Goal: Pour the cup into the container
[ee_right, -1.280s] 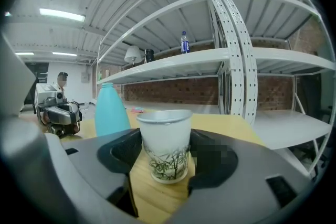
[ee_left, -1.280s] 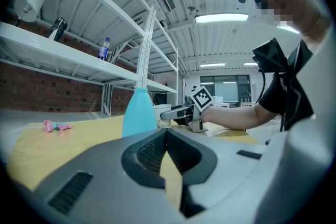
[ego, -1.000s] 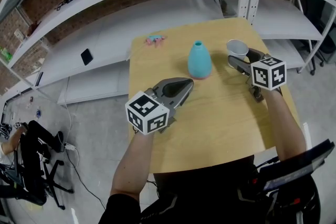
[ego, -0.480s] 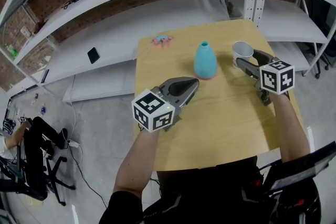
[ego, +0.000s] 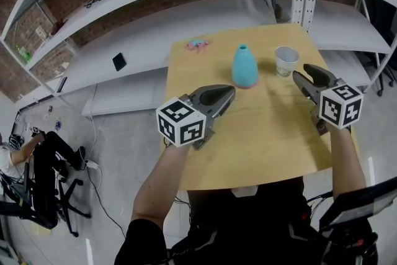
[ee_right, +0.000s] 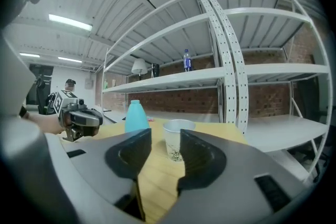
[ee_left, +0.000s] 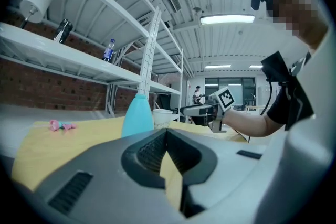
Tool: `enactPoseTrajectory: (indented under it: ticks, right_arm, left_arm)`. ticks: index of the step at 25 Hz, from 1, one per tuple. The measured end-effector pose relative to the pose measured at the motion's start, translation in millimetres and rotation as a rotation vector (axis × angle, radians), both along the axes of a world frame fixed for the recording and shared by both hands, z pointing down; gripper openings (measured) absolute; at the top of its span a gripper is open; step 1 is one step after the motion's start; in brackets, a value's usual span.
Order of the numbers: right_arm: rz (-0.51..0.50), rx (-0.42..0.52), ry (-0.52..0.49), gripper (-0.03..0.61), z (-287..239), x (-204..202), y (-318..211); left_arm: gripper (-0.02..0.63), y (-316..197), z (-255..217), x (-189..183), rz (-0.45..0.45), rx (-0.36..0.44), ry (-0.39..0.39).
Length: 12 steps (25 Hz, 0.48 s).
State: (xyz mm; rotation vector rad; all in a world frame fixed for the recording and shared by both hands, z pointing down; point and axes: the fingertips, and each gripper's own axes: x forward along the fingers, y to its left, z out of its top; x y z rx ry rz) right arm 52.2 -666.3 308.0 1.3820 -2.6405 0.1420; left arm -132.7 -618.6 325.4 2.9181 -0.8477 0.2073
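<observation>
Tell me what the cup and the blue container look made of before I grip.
The cup: likely paper, matte white with a thin rim and a small dark print low on the wall; thin plastic is possible. The container: smooth, opaque turquoise with a soft sheen and narrow neck, looks like glazed ceramic or moulded plastic; cannot tell which.

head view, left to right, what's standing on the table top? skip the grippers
pink toy → blue bottle → paper cup
</observation>
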Motion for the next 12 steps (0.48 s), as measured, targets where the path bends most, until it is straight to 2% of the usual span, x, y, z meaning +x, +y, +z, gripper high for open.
enactPoseTrajectory:
  ticks: [2, 5, 12]
  right_arm:
    - [-0.011, 0.027, -0.009, 0.094, -5.9, -2.9, 13.6]
    - [-0.033, 0.045, -0.031, 0.005, -11.9, -8.2, 31.3]
    - [-0.09, 0.048, -0.044, 0.002, -15.3, -13.3, 82.3]
  left_arm:
    - [0.0, 15.1, -12.6, 5.1, 0.003, 0.03, 0.004]
    - [0.0, 38.7, -24.7, 14.8, 0.01, 0.057, 0.016]
    - [0.0, 92.4, -39.5, 26.0, -0.031, 0.099, 0.028]
